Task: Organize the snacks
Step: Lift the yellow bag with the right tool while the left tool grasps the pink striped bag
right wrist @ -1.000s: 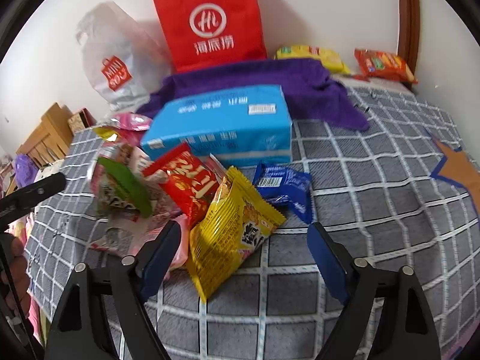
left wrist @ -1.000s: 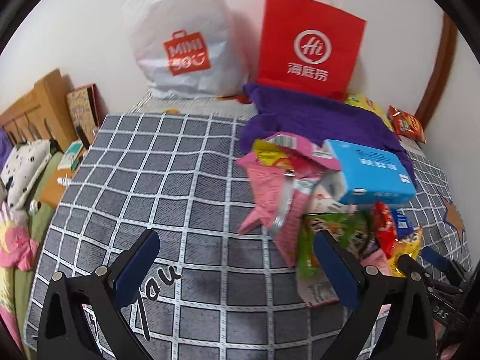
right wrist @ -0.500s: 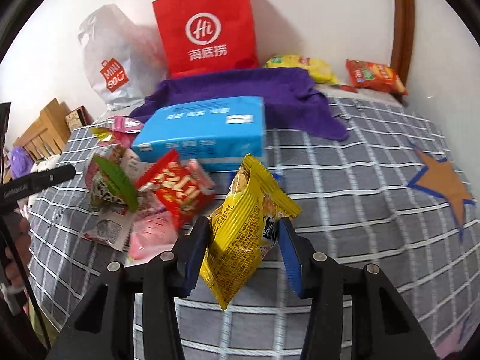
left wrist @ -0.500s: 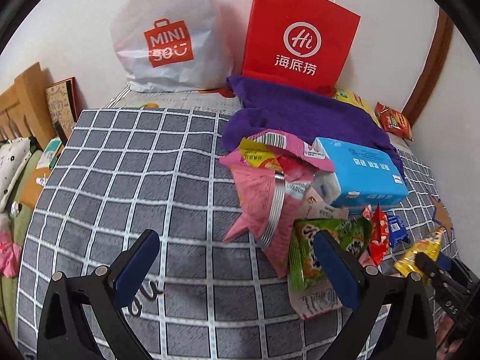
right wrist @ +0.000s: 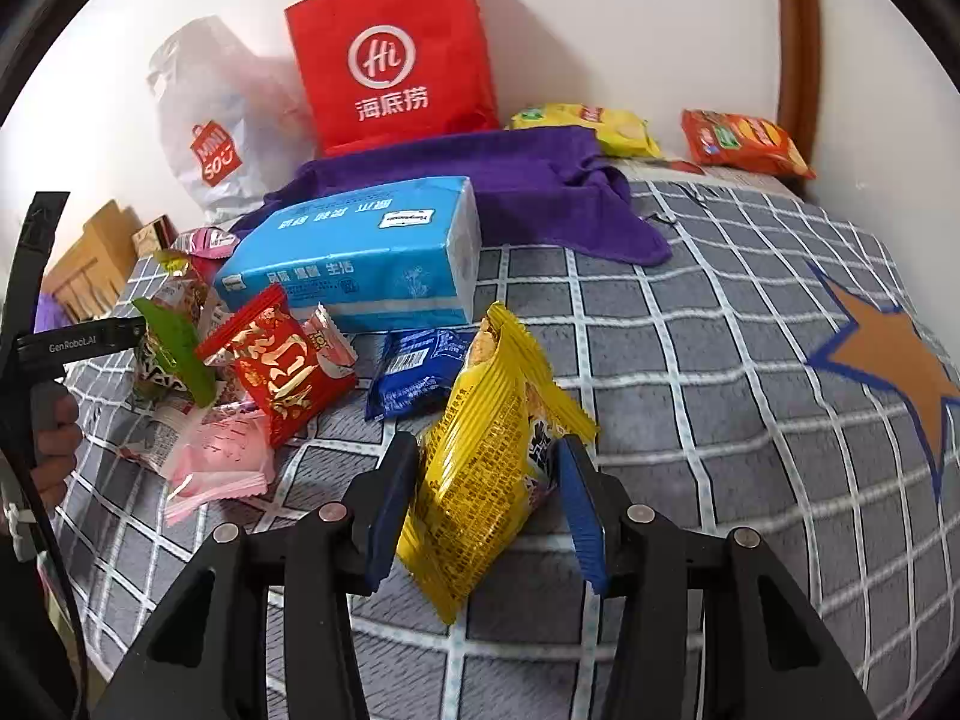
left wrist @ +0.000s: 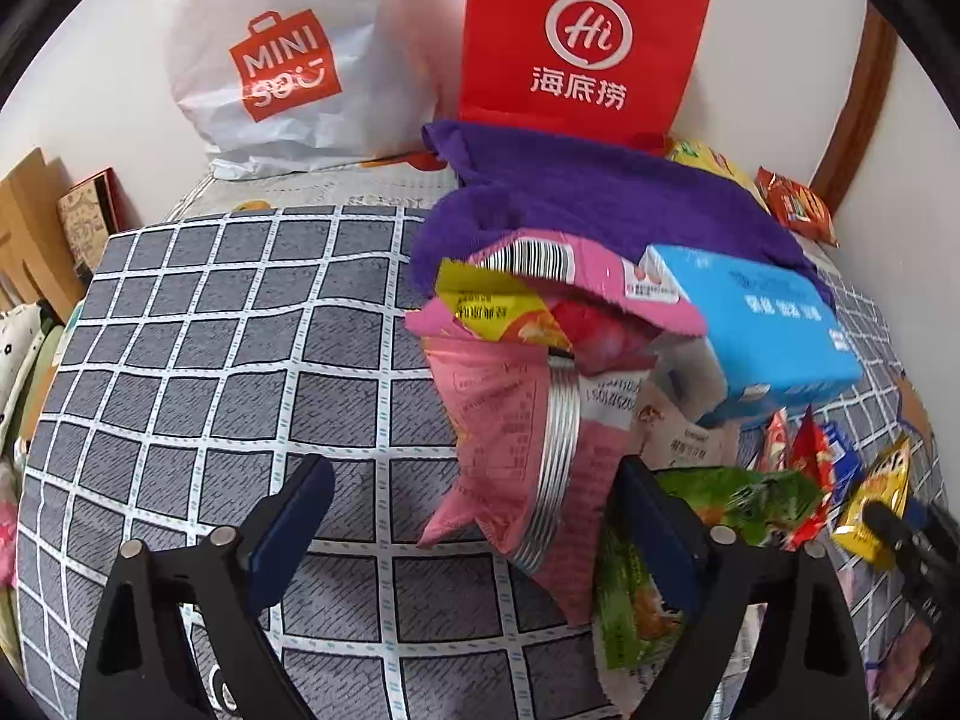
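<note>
A pile of snack packets lies on the grey checked bedspread (left wrist: 240, 360). My left gripper (left wrist: 471, 480) hangs over the pile's near edge. Its jaws are closing around a long pink snack bag (left wrist: 510, 432), and the pads do not touch it. A green packet (left wrist: 738, 504) lies beside the right finger. My right gripper (right wrist: 486, 456) is shut on a yellow snack bag (right wrist: 480, 480) and holds it upright, a little above the bedspread (right wrist: 720, 390). A red packet (right wrist: 282, 372), a blue packet (right wrist: 414, 372) and a small pink packet (right wrist: 216, 462) lie to its left.
A blue tissue pack (right wrist: 360, 264) rests behind the pile against a purple towel (right wrist: 528, 192). A red paper bag (right wrist: 390, 60) and a white plastic bag (left wrist: 282, 66) stand at the wall. Yellow (right wrist: 600, 126) and orange (right wrist: 744, 141) snack packs lie in the far right corner.
My right gripper closed on the yellow bag, lifted it off the pile and carried it right. The left gripper moved in over the pink bag and its jaws narrowed.
</note>
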The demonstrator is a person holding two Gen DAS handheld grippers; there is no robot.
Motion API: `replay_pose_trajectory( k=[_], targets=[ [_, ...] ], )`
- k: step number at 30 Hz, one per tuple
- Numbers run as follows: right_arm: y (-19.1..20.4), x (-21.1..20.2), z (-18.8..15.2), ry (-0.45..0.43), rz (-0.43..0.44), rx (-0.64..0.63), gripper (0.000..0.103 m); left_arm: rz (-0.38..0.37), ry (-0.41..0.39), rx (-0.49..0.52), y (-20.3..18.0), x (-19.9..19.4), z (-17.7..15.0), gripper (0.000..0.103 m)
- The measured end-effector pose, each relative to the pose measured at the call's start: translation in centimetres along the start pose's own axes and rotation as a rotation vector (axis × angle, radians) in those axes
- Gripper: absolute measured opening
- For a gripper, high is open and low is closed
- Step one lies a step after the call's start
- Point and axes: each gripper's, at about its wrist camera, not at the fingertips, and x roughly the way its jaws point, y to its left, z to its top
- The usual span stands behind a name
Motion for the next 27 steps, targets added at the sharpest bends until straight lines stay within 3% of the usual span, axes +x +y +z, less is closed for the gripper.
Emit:
replay_pose_trajectory(
  k=[9,15,22,27],
  targets=[
    [0.1,1.0,0.3,0.006,0.023,-0.069,0.051,-0.109,-0.004,-0.046,0.9,1.2,-0.4,0.056],
    [0.2,1.8,0.4,0.036,0.003,-0.071,0.056,-0.066,-0.052,-0.025,0.7,1.4,-0.7,0.056],
    [0.1,2.6,0.6,0.068,0.018,-0.064,0.062,-0.081,-0.052,-0.046,1.1,1.1,-0.6,0.054],
    [-0.1,2.6,0.7,0.067,0.03,-0.051,0.062,-0.075,-0.045,-0.033,0.7,0.5,-0.9,0.049]
  ],
)
